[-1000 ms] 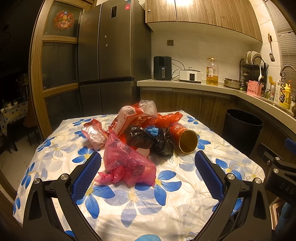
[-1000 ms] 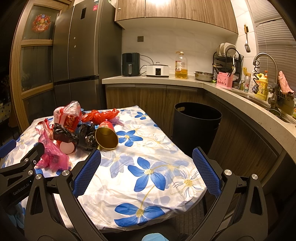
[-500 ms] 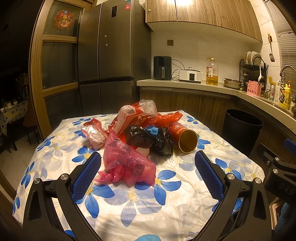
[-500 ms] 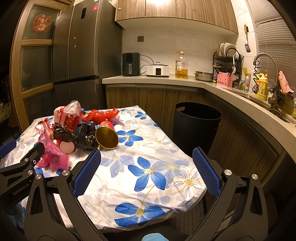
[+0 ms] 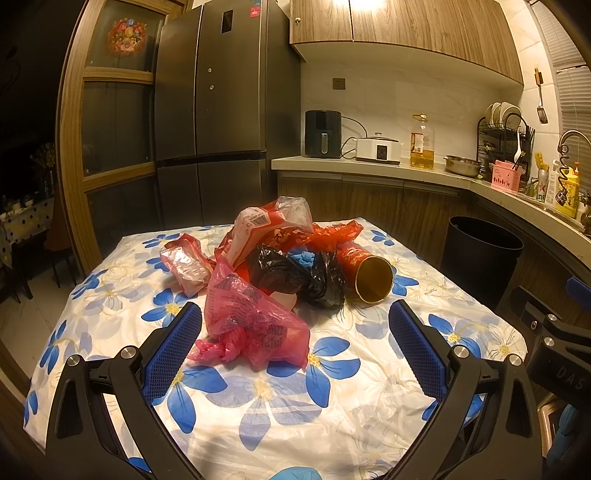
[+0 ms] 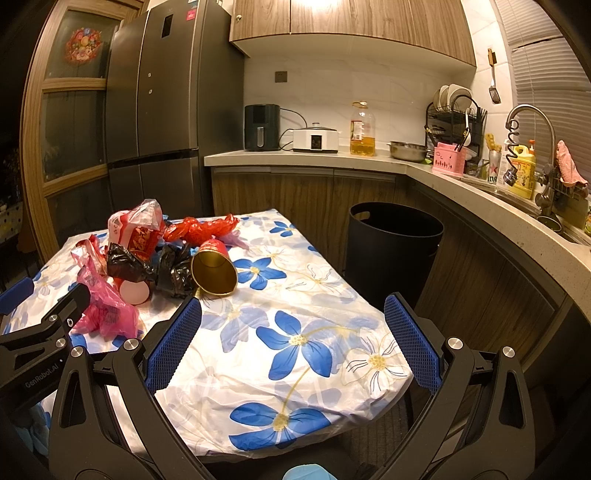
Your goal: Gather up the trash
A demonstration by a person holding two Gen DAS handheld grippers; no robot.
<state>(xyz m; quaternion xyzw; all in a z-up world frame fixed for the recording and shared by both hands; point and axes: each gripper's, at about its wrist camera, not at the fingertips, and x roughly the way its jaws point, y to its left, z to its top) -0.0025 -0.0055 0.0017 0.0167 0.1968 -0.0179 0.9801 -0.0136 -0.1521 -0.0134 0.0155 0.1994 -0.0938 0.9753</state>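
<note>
black bin [image 6: 393, 251] beside table [image 6: 295, 332], fridge [image 5: 210, 110] behind

I observe a kitchen under warm overhead light; a dark refrigerator [image 5: 210, 110] stands ahead-left; wooden wall cabinets [image 5: 402, 33] hang above a pale counter [image 6: 317, 157] ahead; window blinds [image 6: 546, 62] lie to the right; white tiled wall [image 6: 332, 88] behind the counter.

— What's on the tabletop [image 5: 258, 417]?
— I see a blue-flowered cloth with trash heaped beyond my left jaws: a pink bag [image 5: 251, 325] nearest, between them, a black bag [image 5: 295, 277] behind it, and a red-and-gold tube [image 5: 365, 273] on its side ahead of the right-hand jaw.
</note>
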